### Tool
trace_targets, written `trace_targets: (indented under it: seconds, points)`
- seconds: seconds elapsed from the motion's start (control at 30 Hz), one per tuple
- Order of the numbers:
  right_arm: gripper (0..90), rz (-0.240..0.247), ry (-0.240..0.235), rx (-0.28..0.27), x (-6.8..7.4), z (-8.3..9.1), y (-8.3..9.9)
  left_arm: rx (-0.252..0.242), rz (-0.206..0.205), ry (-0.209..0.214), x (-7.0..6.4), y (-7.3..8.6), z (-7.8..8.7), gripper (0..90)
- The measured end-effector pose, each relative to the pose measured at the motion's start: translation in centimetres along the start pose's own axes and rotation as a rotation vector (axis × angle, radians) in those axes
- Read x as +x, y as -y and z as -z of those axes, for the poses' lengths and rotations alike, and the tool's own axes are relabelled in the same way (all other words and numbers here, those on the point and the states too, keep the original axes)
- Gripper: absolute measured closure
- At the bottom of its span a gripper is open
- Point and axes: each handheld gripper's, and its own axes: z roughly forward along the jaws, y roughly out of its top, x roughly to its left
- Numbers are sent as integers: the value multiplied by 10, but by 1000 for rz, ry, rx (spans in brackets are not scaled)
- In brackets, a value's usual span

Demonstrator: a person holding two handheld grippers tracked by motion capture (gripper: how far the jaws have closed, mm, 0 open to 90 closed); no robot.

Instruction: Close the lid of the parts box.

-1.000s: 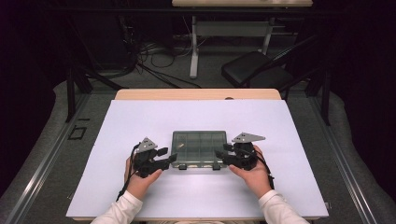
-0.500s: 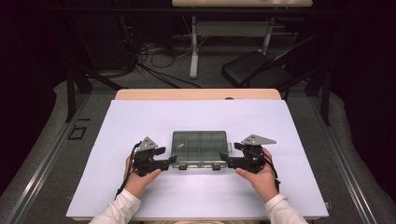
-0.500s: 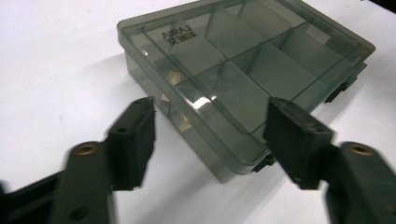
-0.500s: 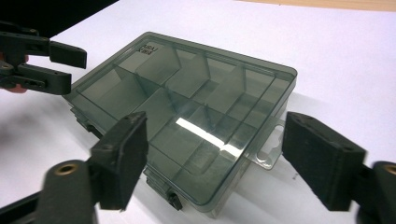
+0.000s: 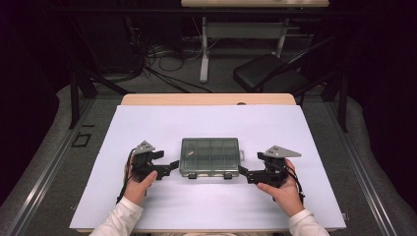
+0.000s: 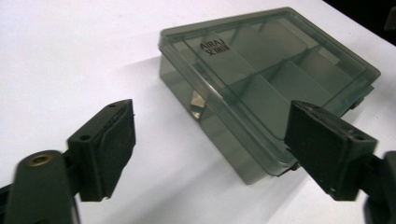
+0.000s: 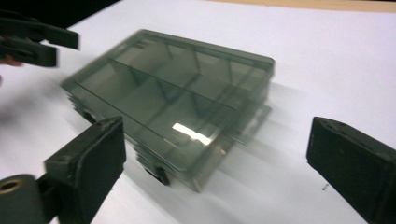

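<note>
The see-through box (image 5: 210,156) lies flat in the middle of the white desk (image 5: 147,123), lid shut, so I can come at it from both ends. My left claw (image 5: 169,166) sits just beside the near left corner of the box, and its jaws are spread wide with nothing between them. My right claw (image 5: 244,173) waits just beside the near right corner, spread wide too, holding nothing. I keep one on each side because the box is wide and flat, and I think two grips will hold it steady. Inside the box I see little walls that make small rooms.
</note>
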Motion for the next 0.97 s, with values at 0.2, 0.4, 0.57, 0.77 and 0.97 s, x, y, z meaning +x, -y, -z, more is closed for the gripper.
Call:
trace_targets:
  seconds: [0.2, 0.4, 0.57, 0.77, 0.97]
  points:
    - [0, 2, 21, 30, -7, 1, 8, -25, 21, -22, 11, 1, 6, 150]
    - [0, 7, 48, 45, -16, -1, 13, -22, 22, -41, 19, 4, 8, 150]
    - [0, 14, 96, 90, -22, -8, 18, -4, 1, -76, 22, 7, 6, 150]
    - [0, -20, 114, 92, -32, -6, 19, 13, -11, -81, 22, 8, 4, 149]
    - [3, -68, 123, 79, -40, -4, 18, 37, -22, -89, 25, 11, 4, 150]
